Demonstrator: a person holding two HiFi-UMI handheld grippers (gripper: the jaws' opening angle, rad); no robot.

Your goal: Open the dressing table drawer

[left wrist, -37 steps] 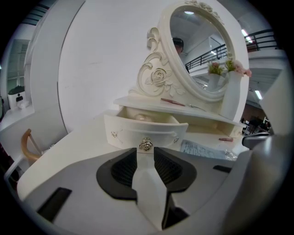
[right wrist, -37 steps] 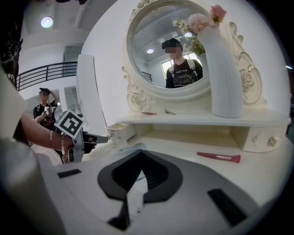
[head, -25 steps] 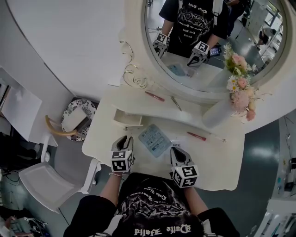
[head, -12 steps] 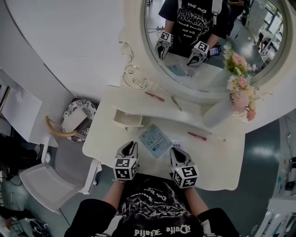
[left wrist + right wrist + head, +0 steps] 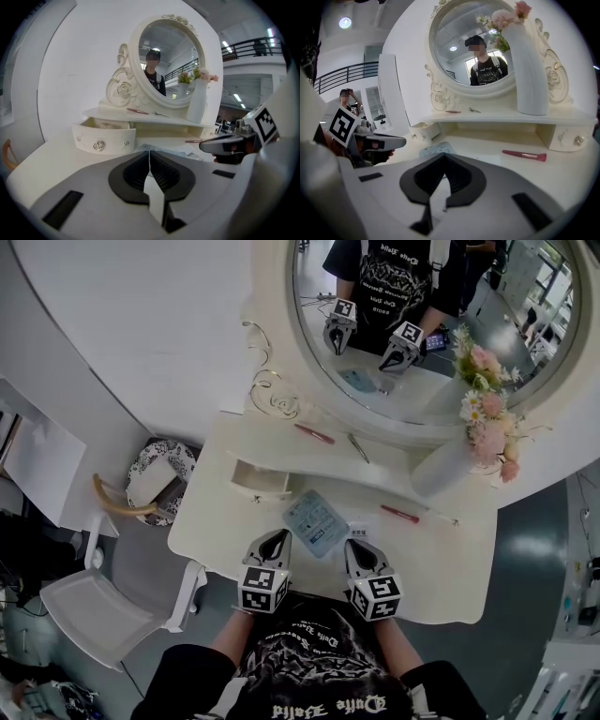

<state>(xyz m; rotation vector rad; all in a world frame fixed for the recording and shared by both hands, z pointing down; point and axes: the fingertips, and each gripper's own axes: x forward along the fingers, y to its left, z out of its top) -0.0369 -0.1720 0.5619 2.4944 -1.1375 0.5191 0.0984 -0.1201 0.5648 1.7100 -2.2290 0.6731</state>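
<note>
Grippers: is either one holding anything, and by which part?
Nothing held. Left gripper has just closed empty; right gripper is shut, nothing between its jaws.

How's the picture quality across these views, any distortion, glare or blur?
Head view: soft even light, sharp, little glare on the mirror. Left gripper view: strong fisheye bending, dark corners, the open drawer in focus. Right gripper view: same fisheye curve, vase bowed, a mosaic patch over the reflected face.

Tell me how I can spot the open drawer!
Find the big round mirror on the white dressing table. Under the shelf below it, a small drawer sits at each end. Yours is the left drawer: it is pulled out, while the right drawer is shut.
</note>
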